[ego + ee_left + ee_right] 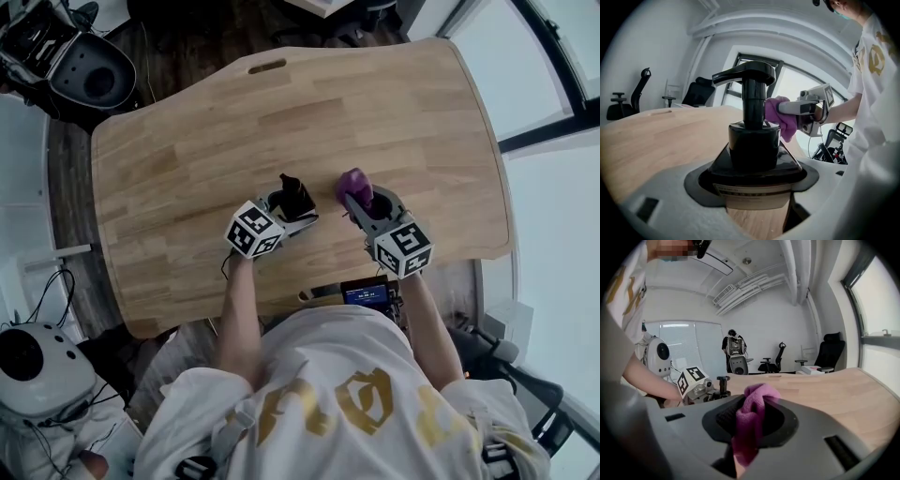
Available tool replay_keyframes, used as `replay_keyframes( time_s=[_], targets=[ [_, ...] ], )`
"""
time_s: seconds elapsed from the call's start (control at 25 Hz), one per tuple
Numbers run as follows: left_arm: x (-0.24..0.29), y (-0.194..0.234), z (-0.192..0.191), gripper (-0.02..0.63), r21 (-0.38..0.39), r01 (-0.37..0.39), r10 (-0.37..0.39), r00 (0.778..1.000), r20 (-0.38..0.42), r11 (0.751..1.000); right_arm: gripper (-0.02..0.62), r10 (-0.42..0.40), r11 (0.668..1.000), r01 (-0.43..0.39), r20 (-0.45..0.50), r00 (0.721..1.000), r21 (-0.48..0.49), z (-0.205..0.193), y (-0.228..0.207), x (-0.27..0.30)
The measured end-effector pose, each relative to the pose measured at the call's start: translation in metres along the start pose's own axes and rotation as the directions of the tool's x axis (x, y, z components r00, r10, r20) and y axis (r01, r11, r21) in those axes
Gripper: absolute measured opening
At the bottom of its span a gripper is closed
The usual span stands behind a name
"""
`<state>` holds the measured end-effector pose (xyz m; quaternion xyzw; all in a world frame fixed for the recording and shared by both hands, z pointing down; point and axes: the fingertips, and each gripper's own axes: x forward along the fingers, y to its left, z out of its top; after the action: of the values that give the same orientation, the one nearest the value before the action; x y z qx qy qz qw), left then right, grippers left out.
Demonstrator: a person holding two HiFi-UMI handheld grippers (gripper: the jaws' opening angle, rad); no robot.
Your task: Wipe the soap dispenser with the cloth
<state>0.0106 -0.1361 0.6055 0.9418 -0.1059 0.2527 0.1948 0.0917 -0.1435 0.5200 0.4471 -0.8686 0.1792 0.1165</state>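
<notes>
Tall windows (553, 66) run along the right of a room with a dark plank floor, where a light wooden table (187, 159) with rounded corners fills the middle. A person in a white shirt with gold print (347, 394) stands at the table's near edge and reaches both arms over it. The left claw (286, 214) is clamped around the lower body of a black pump soap dispenser (296, 197). The dispenser stands upright close to the near edge, about midway along it, with its spout (729, 75) pointing away from the person's right side. The right claw (367, 204) sits just beside it, towards the table's right edge, pinching a bunched purple fleecy cloth (354, 186) that bulges out past its tips. From the left claw (754, 176), the cloth (780, 117) appears level with the dispenser's neck (753, 105) and seems to meet it, though from above a sliver of bare wood shows between the two. From the right claw (751, 430), the cloth (752, 413) fills the gap and the dispenser (723, 383) is seen beyond it to the left. Black office chairs (771, 363) stand past the far edge.
</notes>
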Motion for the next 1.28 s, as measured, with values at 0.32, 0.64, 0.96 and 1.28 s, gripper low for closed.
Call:
replay_keyframes(
  time_s=[0.32, 0.64, 0.96, 1.28],
  targets=[
    [0.019, 0.014, -0.009, 0.344, 0.037, 0.020, -0.019, 0.999, -0.043, 0.999, 0.077, -0.073, 0.997, 0.074, -0.028, 0.997, 0.031, -0.012, -0.022, 0.012],
    [0.033, 0.026, -0.017, 0.344, 0.069, 0.011, -0.008, 0.999, -0.053, 0.998, 0.077, -0.092, 0.994, 0.096, -0.069, 0.993, 0.053, -0.027, -0.028, 0.016],
    [0.045, 0.027, -0.037, 0.345, 0.253, 0.014, 0.051, 0.967, -0.248, 0.967, 0.077, -0.089, 0.993, 0.094, -0.078, 0.993, 0.067, -0.028, -0.027, 0.020],
    [0.039, 0.033, -0.048, 0.347, 0.300, -0.037, 0.141, 0.932, -0.334, 0.953, 0.077, -0.095, 0.991, 0.100, -0.057, 0.994, 0.084, -0.027, -0.014, 0.019]
  ],
)
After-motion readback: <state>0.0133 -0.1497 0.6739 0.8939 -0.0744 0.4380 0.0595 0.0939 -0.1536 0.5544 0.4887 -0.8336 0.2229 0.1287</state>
